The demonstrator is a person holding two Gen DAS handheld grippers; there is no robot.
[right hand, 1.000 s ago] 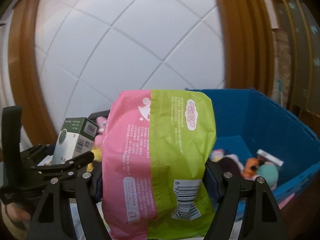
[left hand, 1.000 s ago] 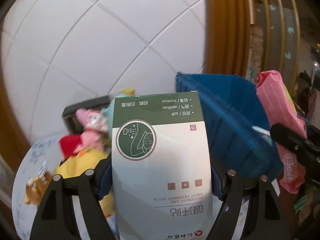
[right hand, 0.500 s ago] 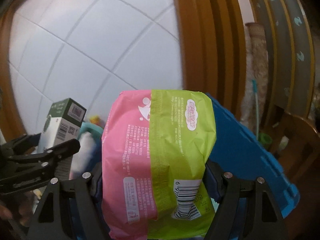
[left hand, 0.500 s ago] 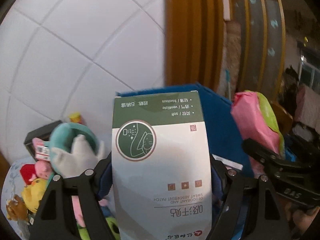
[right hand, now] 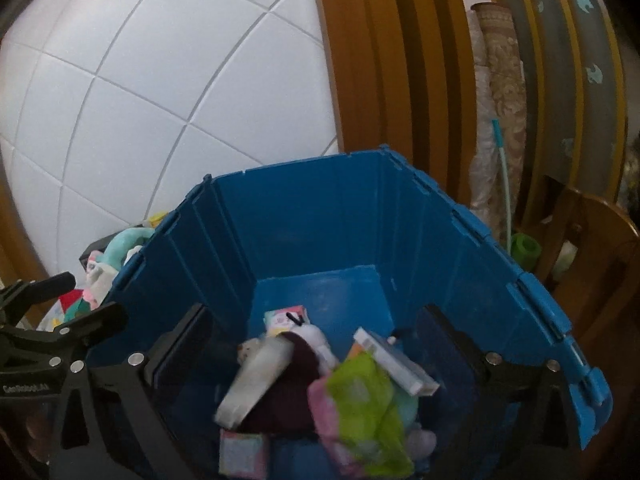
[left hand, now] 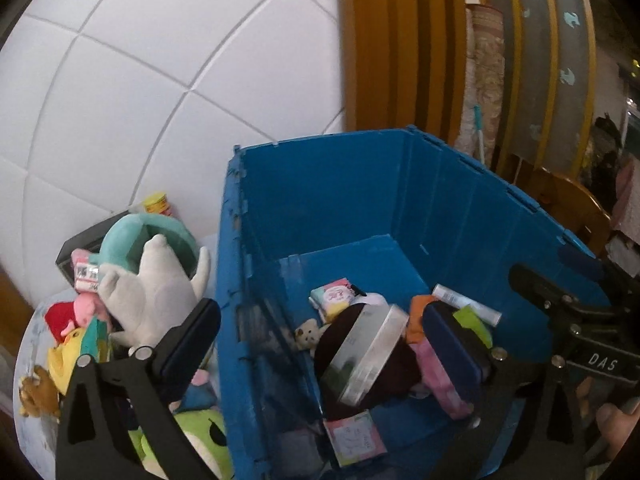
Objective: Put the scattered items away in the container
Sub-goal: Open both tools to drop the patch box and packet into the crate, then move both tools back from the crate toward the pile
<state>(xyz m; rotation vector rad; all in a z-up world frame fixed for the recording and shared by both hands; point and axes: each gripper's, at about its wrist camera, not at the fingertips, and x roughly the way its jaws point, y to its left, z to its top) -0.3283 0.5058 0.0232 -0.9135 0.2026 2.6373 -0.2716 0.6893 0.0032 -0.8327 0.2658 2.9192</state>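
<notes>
Both grippers are over the blue crate [left hand: 472,216] rn w/ jaws spread wide and nothing between them; left gripper [left hand: 332,344] sits over the crate's left wall, so one finger hangs outside above the toys and the other inside; right gripper [right hand: 320,344] is fully over the interior. The pink/green pack [right hand: 360,404] and the white/green box [left hand: 364,356] are lying inside on top of a dark maroon thing, looking blurry, so imo they're just landing or settling; a few small packets and a long white box [right hand: 394,360] are down there too. Still plenty left outside tho: grey-white plush [left hand: 156,292] w/ a teal hood, a pink toy [left hand: 86,306], something red [left hand: 60,316], yellow duck-ish plush [left hand: 64,356], green plush [left hand: 200,444] and a small brown bear [left hand: 34,392], all heaped just left of the crate, touching each other. To do this bit well: lift both grippers straight up so they clear the rim before swinging left, else that inside finger catches the wall; keep jaws apart on the way; go for the top of the heap first, prob the grey plush, pinching the body not a limb so it doesn't flop; drop low in the crate's empty back half so the stack doesn't tip.
</notes>
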